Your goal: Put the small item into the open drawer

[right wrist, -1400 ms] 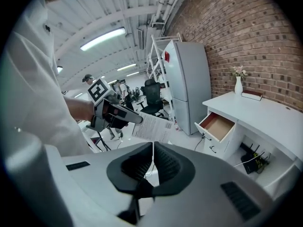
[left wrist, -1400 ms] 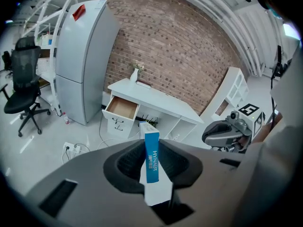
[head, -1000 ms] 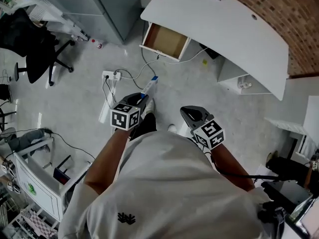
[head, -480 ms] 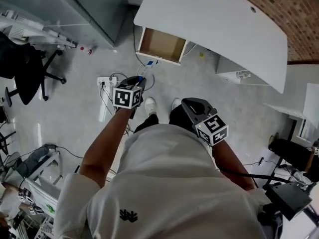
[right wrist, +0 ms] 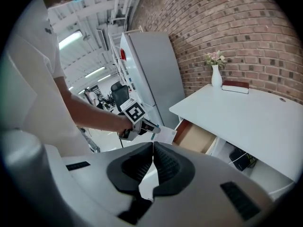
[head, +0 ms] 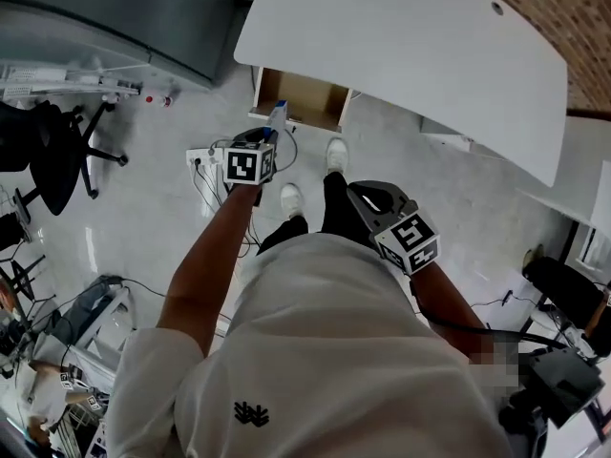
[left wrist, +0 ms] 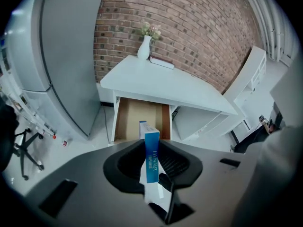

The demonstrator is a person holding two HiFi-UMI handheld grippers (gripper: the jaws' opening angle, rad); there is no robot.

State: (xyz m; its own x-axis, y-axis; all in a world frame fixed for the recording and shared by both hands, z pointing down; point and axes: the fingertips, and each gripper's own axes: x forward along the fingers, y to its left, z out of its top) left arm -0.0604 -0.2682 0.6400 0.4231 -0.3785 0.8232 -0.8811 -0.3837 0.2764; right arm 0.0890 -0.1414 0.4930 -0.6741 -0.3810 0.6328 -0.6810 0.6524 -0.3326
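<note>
Pinching the box (left wrist: 151,151) edge-on, left gripper (head: 270,134) lines it up with the drawer (left wrist: 133,122); right gripper (right wrist: 152,158) sits closed, empty.

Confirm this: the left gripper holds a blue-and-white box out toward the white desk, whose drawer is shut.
Not shut: the left gripper view shows the drawer standing open under the white desk. The left gripper does hold the blue-and-white box out toward it, clamped between its fingers.

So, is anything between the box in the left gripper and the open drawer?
Nothing visible does. The left gripper holds the box in front of the drawer, which stands open and looks bare inside.
</note>
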